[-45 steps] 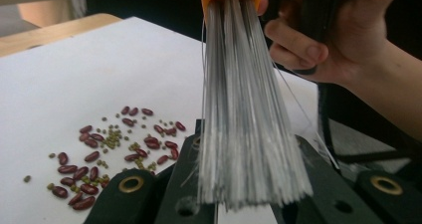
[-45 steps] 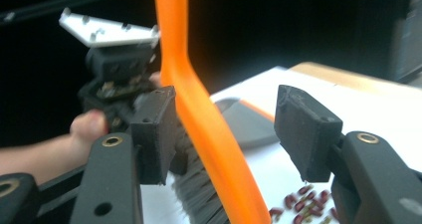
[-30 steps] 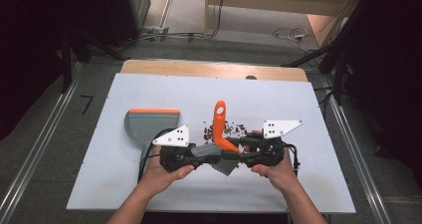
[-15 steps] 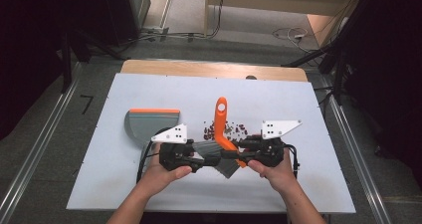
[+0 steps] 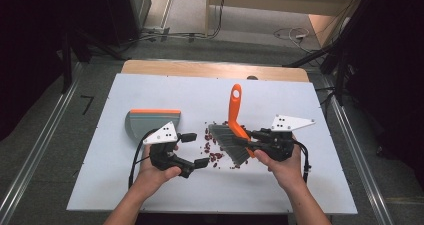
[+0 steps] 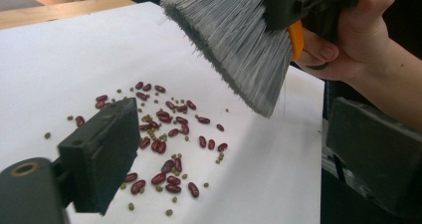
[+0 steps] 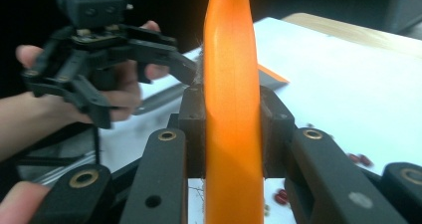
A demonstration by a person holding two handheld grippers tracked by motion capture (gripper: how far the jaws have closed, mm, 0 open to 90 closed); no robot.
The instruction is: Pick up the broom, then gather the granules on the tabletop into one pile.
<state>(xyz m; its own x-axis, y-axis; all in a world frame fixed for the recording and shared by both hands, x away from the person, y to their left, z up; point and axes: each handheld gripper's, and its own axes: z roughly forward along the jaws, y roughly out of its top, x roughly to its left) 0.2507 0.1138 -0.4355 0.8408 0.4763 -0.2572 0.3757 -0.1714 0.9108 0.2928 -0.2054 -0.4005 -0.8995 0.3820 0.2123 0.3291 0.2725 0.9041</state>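
A hand brush with an orange handle (image 5: 234,110) and grey bristles (image 5: 227,142) is tilted over scattered red and green beans (image 5: 212,146). My right gripper (image 5: 252,137) is shut on the handle (image 7: 231,84) just above the bristles (image 6: 239,40). My left gripper (image 5: 196,150) stands open to the left of the brush. Its jaws have just been opening and nothing is between them. They frame the beans (image 6: 164,139) on the white tabletop. A grey dustpan with an orange edge (image 5: 150,120) lies flat to the left of the beans.
The white board (image 5: 300,185) lies on a wooden table whose far edge (image 5: 210,69) shows. Metal rails (image 5: 45,150) run along both sides, and cables lie on the floor beyond. My left gripper (image 7: 99,45) and its hand appear in the right gripper view.
My left gripper has let go of the brush head, opened wide and drawn back to the left. The brush now hangs from my right gripper alone.
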